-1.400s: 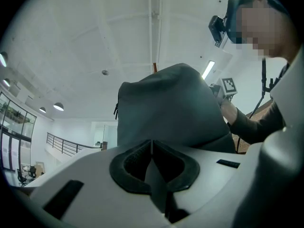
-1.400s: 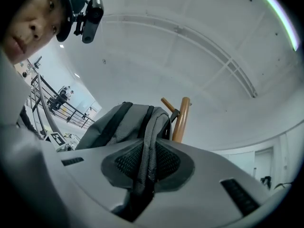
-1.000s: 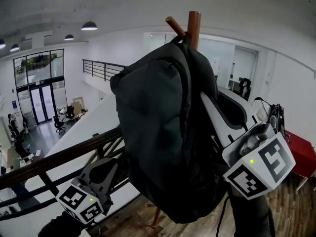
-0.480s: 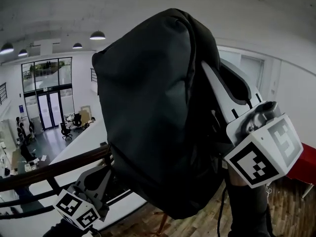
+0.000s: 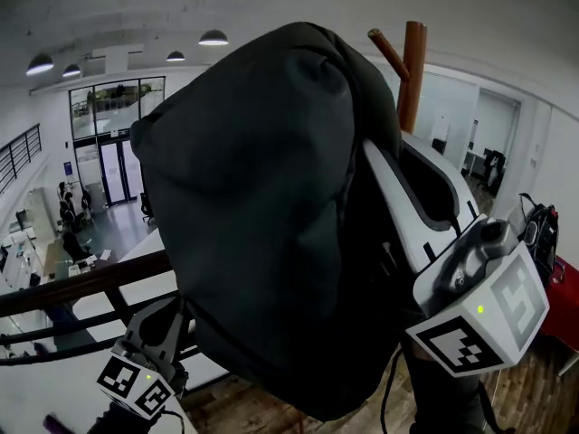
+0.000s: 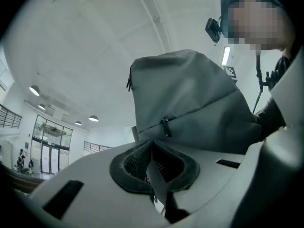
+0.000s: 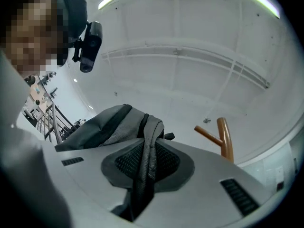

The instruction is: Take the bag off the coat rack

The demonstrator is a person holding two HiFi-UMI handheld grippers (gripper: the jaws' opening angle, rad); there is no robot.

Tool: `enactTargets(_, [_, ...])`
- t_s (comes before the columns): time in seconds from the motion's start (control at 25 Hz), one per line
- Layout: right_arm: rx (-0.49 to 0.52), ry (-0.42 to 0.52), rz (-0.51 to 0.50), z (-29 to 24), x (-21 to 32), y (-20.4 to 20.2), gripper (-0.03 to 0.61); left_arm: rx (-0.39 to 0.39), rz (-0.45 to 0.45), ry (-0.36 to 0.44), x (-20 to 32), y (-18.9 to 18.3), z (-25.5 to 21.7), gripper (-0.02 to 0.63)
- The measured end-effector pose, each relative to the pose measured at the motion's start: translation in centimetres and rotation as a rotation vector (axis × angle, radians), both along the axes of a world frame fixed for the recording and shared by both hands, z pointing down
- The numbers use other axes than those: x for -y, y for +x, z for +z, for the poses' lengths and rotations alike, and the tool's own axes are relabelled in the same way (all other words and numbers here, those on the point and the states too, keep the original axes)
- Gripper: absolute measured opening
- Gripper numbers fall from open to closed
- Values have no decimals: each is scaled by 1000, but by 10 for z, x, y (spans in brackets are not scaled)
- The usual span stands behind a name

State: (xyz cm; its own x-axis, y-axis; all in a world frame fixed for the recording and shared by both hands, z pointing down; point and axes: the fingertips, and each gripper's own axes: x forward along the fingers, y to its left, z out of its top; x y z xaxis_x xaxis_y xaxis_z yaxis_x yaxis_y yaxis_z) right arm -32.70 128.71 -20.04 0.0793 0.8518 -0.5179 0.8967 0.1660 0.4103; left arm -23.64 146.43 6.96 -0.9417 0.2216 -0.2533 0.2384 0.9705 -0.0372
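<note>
A dark grey backpack [image 5: 271, 224] fills the middle of the head view, held up in the air. The wooden coat rack [image 5: 412, 70] with its slanted peg shows just to the bag's right, and the bag hangs clear of the peg. My right gripper [image 5: 398, 188] reaches up along the bag's right side, shut on a grey shoulder strap [image 7: 145, 163] that runs between its pads. The rack top [image 7: 223, 139] stands beyond it. My left gripper [image 5: 154, 346] sits under the bag's lower left, shut on a bag strap [image 6: 159, 182], with the bag body [image 6: 190, 99] above.
A dark wooden handrail [image 5: 81, 287] runs behind the bag at the lower left, with an open hall far below. Wooden floor [image 5: 262, 405] lies under the bag. A red object [image 5: 570, 297] and black gear stand at the right edge.
The bag rose off the rack's peg and shifted left. The rack top was hidden behind it half a second ago and now shows to its right. Both grippers stayed shut on it.
</note>
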Motion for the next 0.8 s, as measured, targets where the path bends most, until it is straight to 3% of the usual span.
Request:
enactTargets(0.32, [-56,92,-123,96,-3,1,48,-24,-161,54,12,30,68,12])
enactTargets(0.48, [-50,113,-162,131,14,10,48,-17,-263,68,16,39,78,12])
enactTargets(0.8, [-133,180,-172,195,63,6,48,-14,-285,116,51,17,87,12])
